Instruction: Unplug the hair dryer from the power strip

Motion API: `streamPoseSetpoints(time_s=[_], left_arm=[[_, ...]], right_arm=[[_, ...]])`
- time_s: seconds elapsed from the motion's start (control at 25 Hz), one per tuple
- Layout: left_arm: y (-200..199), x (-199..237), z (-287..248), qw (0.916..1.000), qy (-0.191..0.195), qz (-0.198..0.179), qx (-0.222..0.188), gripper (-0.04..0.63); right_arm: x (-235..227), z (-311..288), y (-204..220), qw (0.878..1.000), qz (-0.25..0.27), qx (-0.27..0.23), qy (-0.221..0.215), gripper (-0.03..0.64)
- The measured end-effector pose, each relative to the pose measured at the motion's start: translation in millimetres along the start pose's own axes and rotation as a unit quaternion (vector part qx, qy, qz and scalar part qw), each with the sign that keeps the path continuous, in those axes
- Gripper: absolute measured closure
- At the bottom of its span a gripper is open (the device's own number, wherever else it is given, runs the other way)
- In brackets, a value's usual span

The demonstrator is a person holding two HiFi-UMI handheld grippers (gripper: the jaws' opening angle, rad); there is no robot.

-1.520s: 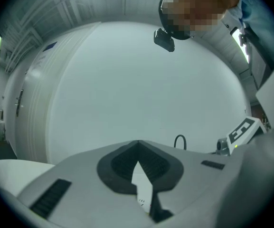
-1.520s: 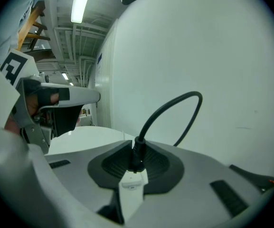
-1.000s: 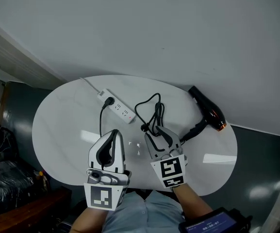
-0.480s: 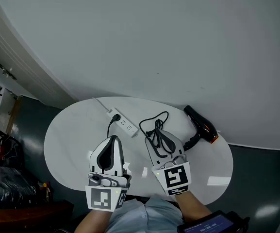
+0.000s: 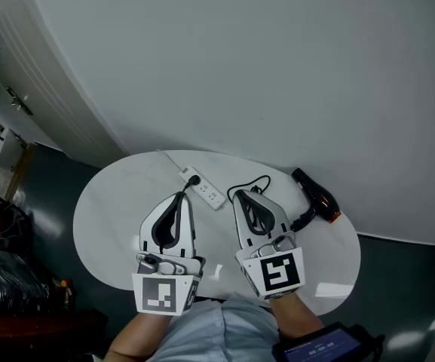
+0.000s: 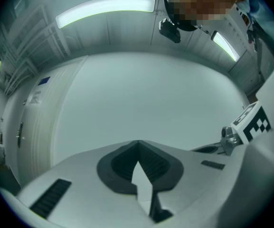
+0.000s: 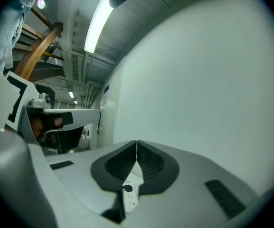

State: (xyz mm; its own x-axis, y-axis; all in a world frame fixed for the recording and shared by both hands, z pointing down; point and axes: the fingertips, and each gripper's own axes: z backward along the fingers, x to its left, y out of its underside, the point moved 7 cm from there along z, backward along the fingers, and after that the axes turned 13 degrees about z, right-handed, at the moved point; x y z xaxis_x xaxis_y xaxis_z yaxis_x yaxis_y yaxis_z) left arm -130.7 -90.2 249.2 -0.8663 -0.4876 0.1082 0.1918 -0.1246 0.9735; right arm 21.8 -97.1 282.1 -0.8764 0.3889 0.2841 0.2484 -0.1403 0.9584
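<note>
On the white oval surface [image 5: 111, 202] in the head view, the power strip [image 5: 204, 189] lies near the far edge with a black plug [image 5: 194, 178] seated in its end socket. The hair dryer [image 5: 317, 197] rests at the right edge, well apart from the strip. Neither has moved over the last second. The change is in the tools. The left tool [image 5: 182, 197] and the right tool [image 5: 243, 194] have both lifted off the surface and now hang above it, pointing roughly level at the wall [image 5: 277, 66]. The right tool's jaws, spread wide a second ago, have come together on nothing. A black cord [image 5: 256, 179] loops between the right tool and the dryer. Judged from this, the plug is untouched and the unplugging has not begun.

From the left gripper view, the left tool's jaws meet at the tips and hold nothing, and only bare wall lies ahead.

From the right gripper view, the jaws are pressed tip to tip and empty. The power strip shows below through the gap behind the tips, not between the pads.

No container is in view. The nearest thing to one is the strip: one socket is filled by the plug, and the others look empty as far as can be made out.
</note>
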Motion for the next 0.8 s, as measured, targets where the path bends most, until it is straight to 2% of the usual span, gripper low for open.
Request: streamPoseSetpoints(time_s=[0.2,0.28,0.36,0.52,0.64,0.8], left_arm=[[-4,12,11,0.9999,-0.006,0.014,-0.006,0.597],[-6,17,15,0.9999,-0.004,0.005,-0.014,0.597],[-7,20,18,0.9998,-0.003,0.001,-0.019,0.597],[-4,24,22,0.9993,-0.014,0.034,-0.009,0.597],[-7,29,23,0.9997,-0.004,0.009,-0.022,0.597],[-8,29,22,0.9991,-0.013,0.040,-0.008,0.597]], right_arm=[[15,-4,-12,1.000,0.020,0.002,0.003,0.615],[19,-6,-17,0.999,0.029,-0.016,0.008,0.617],[23,-6,-17,0.999,0.032,-0.007,0.006,0.617],[30,-8,-16,0.999,0.032,-0.009,0.000,0.617],[33,-10,-18,0.999,0.033,-0.011,-0.001,0.617],[34,-12,-21,0.999,0.032,-0.010,-0.003,0.617]])
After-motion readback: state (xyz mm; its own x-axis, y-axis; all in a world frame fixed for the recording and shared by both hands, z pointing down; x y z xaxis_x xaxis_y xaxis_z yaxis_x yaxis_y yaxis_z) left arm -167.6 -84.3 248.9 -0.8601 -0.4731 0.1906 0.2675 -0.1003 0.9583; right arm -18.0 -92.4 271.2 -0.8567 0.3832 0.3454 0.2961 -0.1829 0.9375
